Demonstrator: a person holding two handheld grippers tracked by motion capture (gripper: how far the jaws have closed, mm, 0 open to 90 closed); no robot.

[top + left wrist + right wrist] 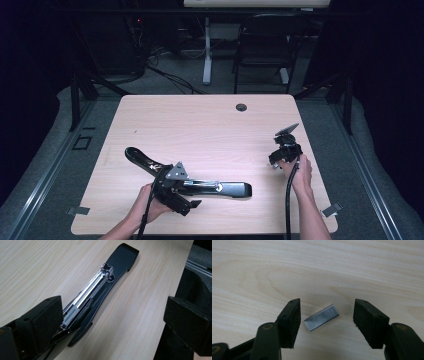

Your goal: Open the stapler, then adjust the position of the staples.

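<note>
Staple strip: a short silver block of metal staples [322, 320] lies flat on the pale wood-grain table [200, 125], slanted between the jaws of the right tool [325, 323], touching neither pad
Right tool: jaws half spread, nothing pinched; in the high view it [284, 150] points down near the table's right edge, held by the person's right hand [299, 172]
Stapler: a long black stapler with a silver metal staple channel [220, 188] lies swung open near the front edge, its black top arm [142, 159] angled away to the left
Channel: the silver rail [90, 290] lies bare on the black base
Left tool: jaws spread wide [112, 322]; one pad sits at the hinge end of the stapler, whether touching cannot be told; the far jaw hangs beyond the table edge
Open room: bare table across the middle and back, with a small dark round grommet [241, 107] near the far edge
</note>
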